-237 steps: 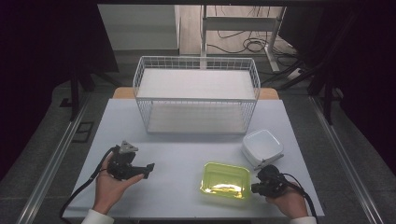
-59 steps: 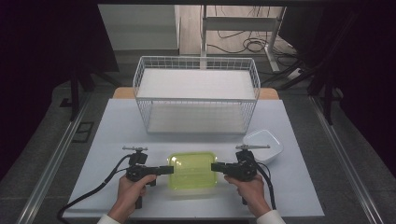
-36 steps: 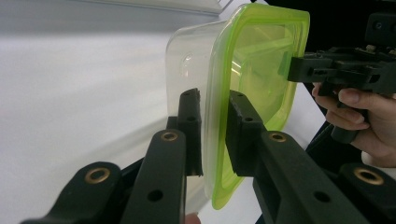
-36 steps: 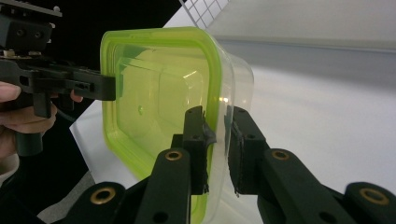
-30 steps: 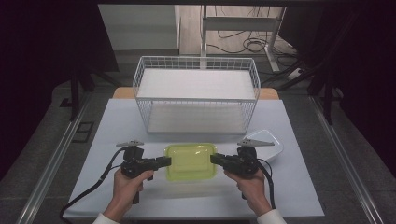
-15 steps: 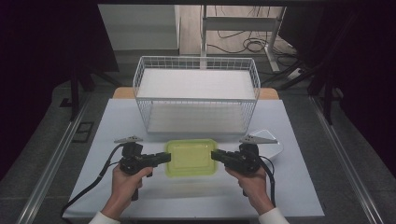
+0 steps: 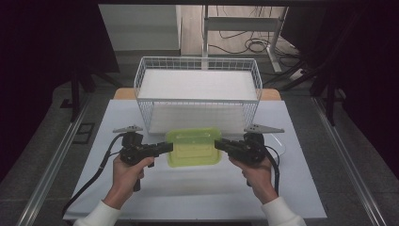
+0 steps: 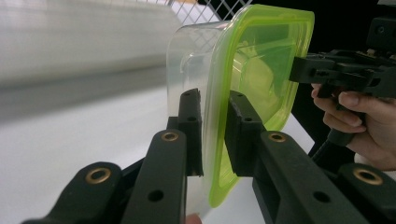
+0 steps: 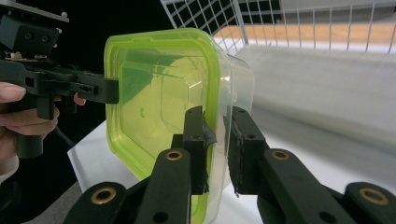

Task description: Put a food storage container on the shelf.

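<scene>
Basket first: white wire basket (image 7: 197, 92) stands on the pale table (image 7: 188, 197), directly beyond the clear plastic container with lime-green lid (image 7: 194, 147), held between both hands. Its long axis runs gripper to gripper. Left gripper (image 7: 165, 148) and right gripper (image 7: 220, 145) each pinch an end rim; the gripper views show jaws clamped across lid edge and wall.

Grey floor (image 7: 47, 155), dark surroundings
</scene>
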Motion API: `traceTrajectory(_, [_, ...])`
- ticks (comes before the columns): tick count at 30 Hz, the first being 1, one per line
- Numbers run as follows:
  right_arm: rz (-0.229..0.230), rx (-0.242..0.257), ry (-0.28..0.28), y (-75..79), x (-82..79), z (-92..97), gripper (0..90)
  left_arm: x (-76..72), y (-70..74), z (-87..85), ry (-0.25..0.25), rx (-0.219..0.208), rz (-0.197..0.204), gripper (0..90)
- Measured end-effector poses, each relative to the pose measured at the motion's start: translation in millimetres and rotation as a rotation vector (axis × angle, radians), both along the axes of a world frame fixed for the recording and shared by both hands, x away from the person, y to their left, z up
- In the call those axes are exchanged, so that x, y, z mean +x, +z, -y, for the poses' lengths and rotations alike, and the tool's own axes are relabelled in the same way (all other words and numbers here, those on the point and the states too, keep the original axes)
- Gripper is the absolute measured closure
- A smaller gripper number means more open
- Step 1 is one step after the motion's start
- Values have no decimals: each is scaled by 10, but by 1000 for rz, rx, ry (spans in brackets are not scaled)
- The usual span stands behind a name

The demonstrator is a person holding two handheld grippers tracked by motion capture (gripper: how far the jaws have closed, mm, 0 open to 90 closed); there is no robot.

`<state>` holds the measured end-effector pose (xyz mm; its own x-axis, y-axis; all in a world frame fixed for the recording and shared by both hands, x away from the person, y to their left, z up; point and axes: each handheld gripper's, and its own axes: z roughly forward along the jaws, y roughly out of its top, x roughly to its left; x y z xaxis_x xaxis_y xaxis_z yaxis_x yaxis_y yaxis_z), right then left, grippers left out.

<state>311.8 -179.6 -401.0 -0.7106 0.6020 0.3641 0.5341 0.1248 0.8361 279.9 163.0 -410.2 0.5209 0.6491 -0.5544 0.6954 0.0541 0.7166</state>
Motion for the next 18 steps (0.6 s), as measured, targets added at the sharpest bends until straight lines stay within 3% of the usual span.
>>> traceTrajectory(5, [20,12,-2,147,82,8,780,123,132,-6,-2,-5,16,784])
traceTrajectory(18, [55,30,-9,353,249,-2,780,301,371,-17,-1,-9,51,784])
